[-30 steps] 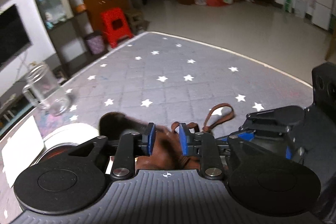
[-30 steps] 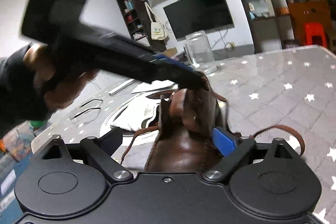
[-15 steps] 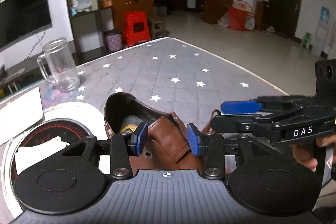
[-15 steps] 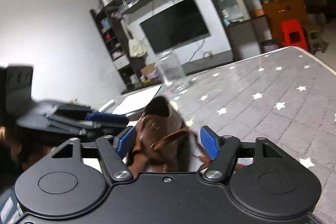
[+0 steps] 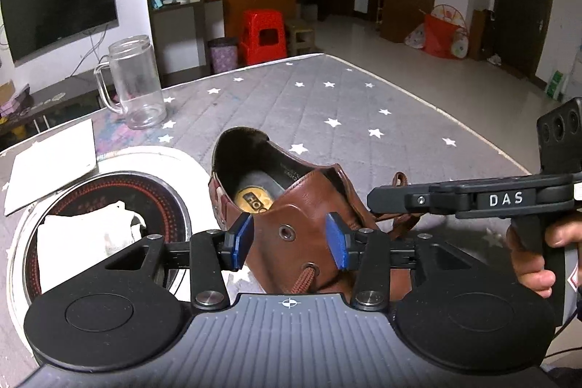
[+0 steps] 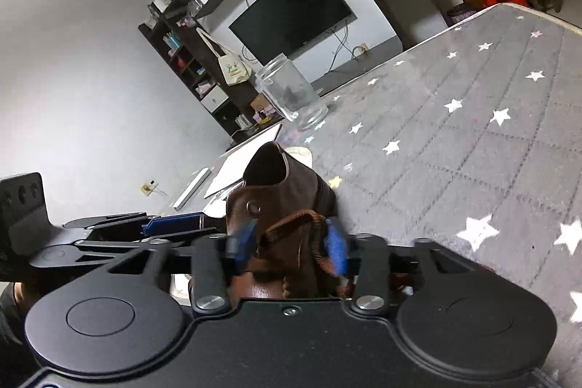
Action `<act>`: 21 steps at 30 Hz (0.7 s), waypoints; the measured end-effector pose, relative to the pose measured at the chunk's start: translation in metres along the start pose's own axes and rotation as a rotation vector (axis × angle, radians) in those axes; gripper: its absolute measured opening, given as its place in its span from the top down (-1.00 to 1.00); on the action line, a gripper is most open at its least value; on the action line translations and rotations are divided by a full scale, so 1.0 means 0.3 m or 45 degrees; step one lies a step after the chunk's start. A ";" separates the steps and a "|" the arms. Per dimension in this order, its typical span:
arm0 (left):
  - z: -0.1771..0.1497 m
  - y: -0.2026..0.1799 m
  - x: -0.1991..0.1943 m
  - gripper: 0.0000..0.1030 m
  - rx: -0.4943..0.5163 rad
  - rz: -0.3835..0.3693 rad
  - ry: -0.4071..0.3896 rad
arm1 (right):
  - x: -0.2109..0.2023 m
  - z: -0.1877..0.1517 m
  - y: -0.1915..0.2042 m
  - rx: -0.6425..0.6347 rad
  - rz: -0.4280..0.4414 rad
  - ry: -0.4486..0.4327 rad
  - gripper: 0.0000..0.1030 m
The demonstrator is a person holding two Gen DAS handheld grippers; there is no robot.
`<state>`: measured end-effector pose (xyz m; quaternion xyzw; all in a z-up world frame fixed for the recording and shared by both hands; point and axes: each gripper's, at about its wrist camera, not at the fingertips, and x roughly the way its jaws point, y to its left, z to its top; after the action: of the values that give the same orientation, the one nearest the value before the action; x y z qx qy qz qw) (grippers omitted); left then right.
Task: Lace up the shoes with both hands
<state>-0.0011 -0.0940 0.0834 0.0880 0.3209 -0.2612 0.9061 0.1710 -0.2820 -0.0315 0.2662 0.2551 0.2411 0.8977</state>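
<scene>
A brown leather shoe [image 5: 291,206] stands on the grey star-patterned cloth [image 5: 327,104], its opening facing away from me. My left gripper [image 5: 289,242] is open, its blue pads on either side of the shoe's eyelet flap without touching it. A brown lace [image 5: 305,279] comes out of a lower eyelet. My right gripper [image 6: 289,244] is open over the same shoe [image 6: 280,191], with a loop of brown lace [image 6: 291,219] between its pads. The right gripper also shows from the side in the left wrist view [image 5: 378,200], where its jaws look close together.
A glass mug [image 5: 132,82] stands at the back left of the cloth. A round white cooker [image 5: 120,206] with a white cloth on it lies left of the shoe, with a white sheet [image 5: 54,162] beyond it. The table edge runs along the right.
Both grippers pulled back and rose, so more of the shoe shows. The left jaws opened wider. The right gripper swung round from the shoe's side to behind it, its jaws narrowing around the lace loop.
</scene>
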 end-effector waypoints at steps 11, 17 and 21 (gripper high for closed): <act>-0.001 0.007 0.013 0.01 -0.075 0.041 0.005 | -0.009 -0.019 0.136 -0.373 -0.113 -0.052 0.83; -0.011 0.028 0.007 0.01 -0.154 0.035 -0.003 | -0.006 -0.085 0.257 -0.869 -0.288 -0.082 0.86; -0.015 0.035 -0.001 0.05 -0.185 0.036 -0.009 | 0.008 -0.155 0.315 -1.206 -0.398 -0.099 0.87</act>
<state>0.0018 -0.0836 0.0801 0.0256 0.3347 -0.2245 0.9148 0.1175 -0.1941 -0.0093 -0.2033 0.1207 0.1830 0.9543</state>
